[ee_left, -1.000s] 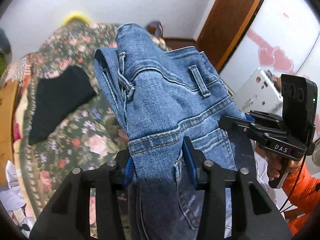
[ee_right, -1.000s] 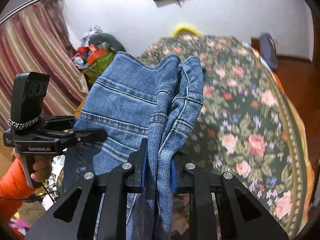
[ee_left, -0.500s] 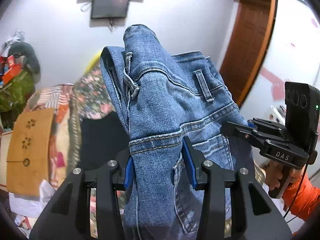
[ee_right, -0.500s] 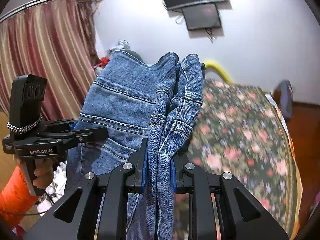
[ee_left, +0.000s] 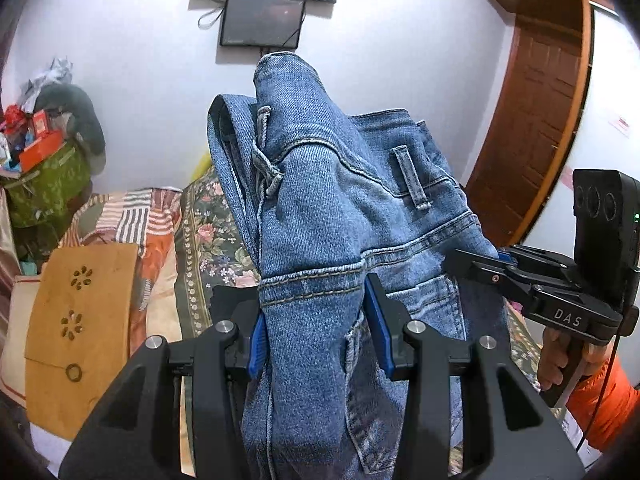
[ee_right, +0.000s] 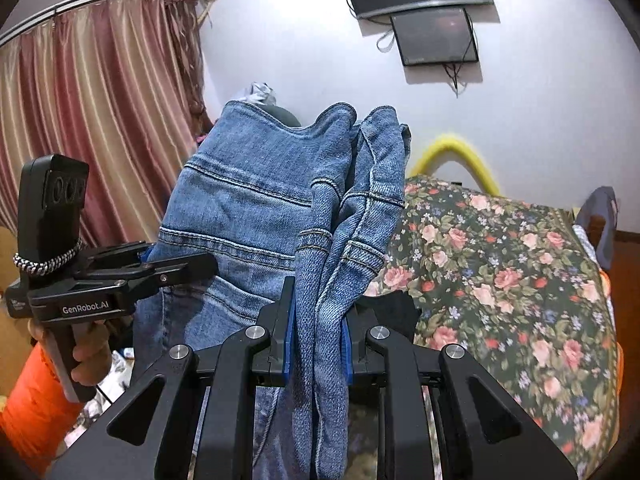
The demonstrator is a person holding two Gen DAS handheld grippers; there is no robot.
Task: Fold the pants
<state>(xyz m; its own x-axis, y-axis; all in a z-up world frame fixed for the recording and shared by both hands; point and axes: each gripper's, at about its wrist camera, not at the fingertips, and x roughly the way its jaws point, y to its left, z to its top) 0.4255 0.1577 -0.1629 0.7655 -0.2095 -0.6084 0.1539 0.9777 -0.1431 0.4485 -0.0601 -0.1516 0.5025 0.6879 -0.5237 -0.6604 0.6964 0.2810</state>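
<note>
Gripping the blue pants mid-frame above the floral bed, left gripper, marked "GenRobot.AI", and right gripper, marked "DAS", clamp bunched denim.

- "DAS" is printed in pale capitals on the black body of the right gripper, seen at the right of the left wrist view.
- "GenRobot.AI" is printed in pale letters on the black body of the left gripper, seen at the left of the right wrist view.
- A small red mark on the white panel beside the door cannot be read.
</note>
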